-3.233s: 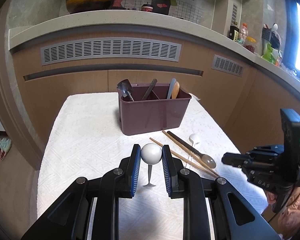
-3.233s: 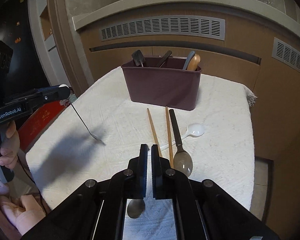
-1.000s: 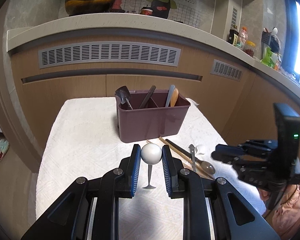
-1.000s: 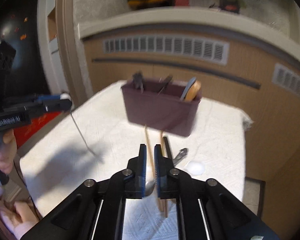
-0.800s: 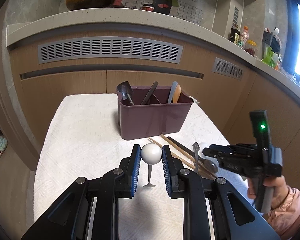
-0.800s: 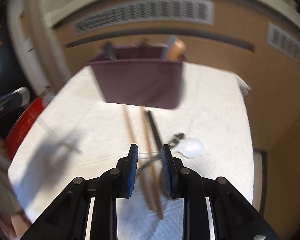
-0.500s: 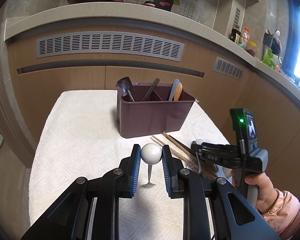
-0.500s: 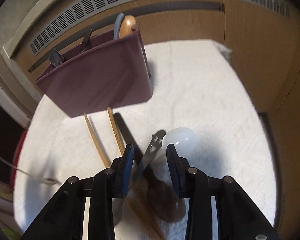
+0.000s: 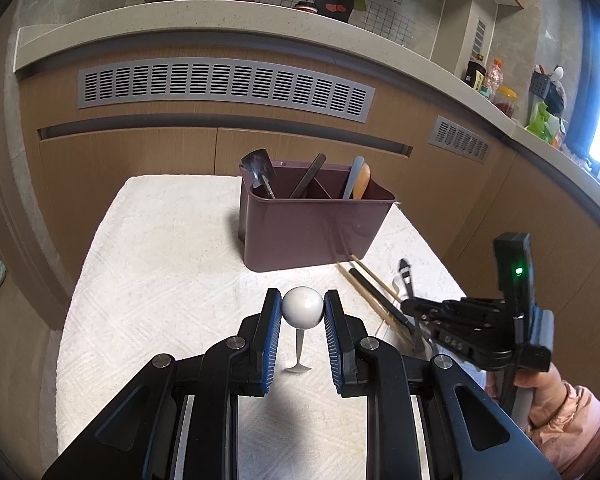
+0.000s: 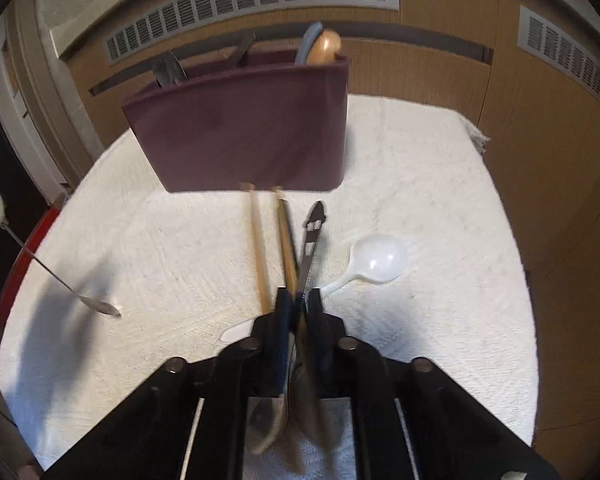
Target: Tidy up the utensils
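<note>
My left gripper is shut on the white ball end of a thin metal spoon. Its stem hangs down and its small bowl touches the white cloth. My right gripper sits low over the cloth, shut on the slotted handle of a metal spoon that sticks out forward between the pads. The same gripper appears at the right in the left wrist view. Under it lie two wooden chopsticks and a dark-handled spoon. A white plastic spoon lies to the right.
A maroon caddy stands at the back of the cloth-covered table, with several utensils upright in its compartments. Wooden cabinets with grey vents and a counter rise behind. A person's hand in a pink sleeve holds the right gripper.
The right gripper opened, dropped toward the table over the metal spoon's handle and closed on it. The left gripper kept its hold and barely moved.
</note>
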`<state>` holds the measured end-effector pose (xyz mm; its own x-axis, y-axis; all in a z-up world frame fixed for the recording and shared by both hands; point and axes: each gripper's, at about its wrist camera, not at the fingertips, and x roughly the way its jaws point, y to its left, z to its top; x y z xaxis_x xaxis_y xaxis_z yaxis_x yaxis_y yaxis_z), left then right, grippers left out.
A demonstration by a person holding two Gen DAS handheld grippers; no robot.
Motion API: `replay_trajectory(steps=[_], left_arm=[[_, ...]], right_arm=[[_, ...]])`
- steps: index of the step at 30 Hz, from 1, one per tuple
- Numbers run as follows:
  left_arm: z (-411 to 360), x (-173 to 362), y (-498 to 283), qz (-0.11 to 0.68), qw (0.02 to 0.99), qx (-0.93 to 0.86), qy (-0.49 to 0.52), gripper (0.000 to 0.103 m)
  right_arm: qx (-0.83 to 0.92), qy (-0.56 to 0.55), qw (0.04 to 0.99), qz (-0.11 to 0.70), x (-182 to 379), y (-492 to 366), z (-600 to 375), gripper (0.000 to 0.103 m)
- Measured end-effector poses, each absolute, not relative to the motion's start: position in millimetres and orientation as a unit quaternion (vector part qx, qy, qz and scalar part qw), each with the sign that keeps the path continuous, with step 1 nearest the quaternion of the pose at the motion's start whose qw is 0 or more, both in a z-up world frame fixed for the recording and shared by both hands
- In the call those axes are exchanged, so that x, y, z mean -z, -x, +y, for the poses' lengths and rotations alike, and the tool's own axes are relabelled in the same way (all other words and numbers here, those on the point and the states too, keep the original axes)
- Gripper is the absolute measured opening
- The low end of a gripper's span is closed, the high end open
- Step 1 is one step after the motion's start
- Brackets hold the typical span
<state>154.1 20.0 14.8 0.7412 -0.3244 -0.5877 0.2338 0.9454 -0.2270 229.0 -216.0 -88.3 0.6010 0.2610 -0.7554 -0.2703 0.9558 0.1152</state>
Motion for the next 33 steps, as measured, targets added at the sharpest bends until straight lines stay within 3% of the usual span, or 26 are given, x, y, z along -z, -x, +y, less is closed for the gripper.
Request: replay_trajectory(steps=[20, 33], left_arm=[[5, -28, -148, 0.316, 0.935, 0.156, 0.051, 0.022], [4, -28, -149, 0.321, 0.933, 0.158, 0.049, 0.023]], right_arm=[[-0.202, 0.014, 0.920, 0.334, 10, -190, -220, 0.004], [-0.214, 0.040, 0.888, 0.405, 56, -209, -208, 0.005]])
